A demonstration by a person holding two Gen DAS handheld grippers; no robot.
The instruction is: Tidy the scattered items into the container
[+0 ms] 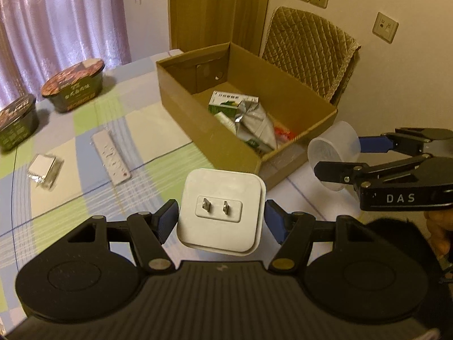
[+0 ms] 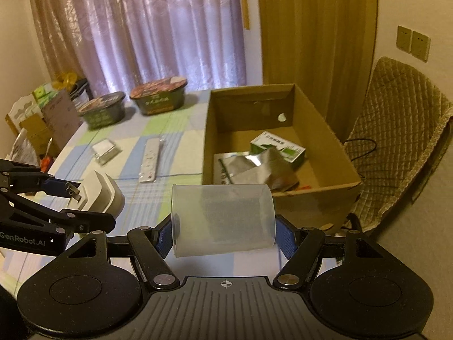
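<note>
Cardboard box (image 1: 305,96) at twelve o'clock already holds a green carton (image 1: 223,104) and foil pouch (image 1: 254,121). Two noodle bowls (image 2: 158,97), a remote (image 1: 111,157) and a small packet (image 1: 45,171) still wait on the bench (image 1: 70,198) at ten o'clock. Left tool (image 1: 222,219) grips a white plug adapter (image 1: 222,212) and right tool (image 2: 223,233) grips a clear cup (image 2: 223,218), both short of the box.

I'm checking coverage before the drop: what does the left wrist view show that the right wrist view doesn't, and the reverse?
Only the left wrist view shows the white charger's two prongs face-on and a third wall plate. Only the right wrist view shows the clutter of boxes past the table's far left edge and the translucent cup's full side. Both show the cardboard box with packets inside, two noodle bowls, the remote, and both loaded grippers.
</note>
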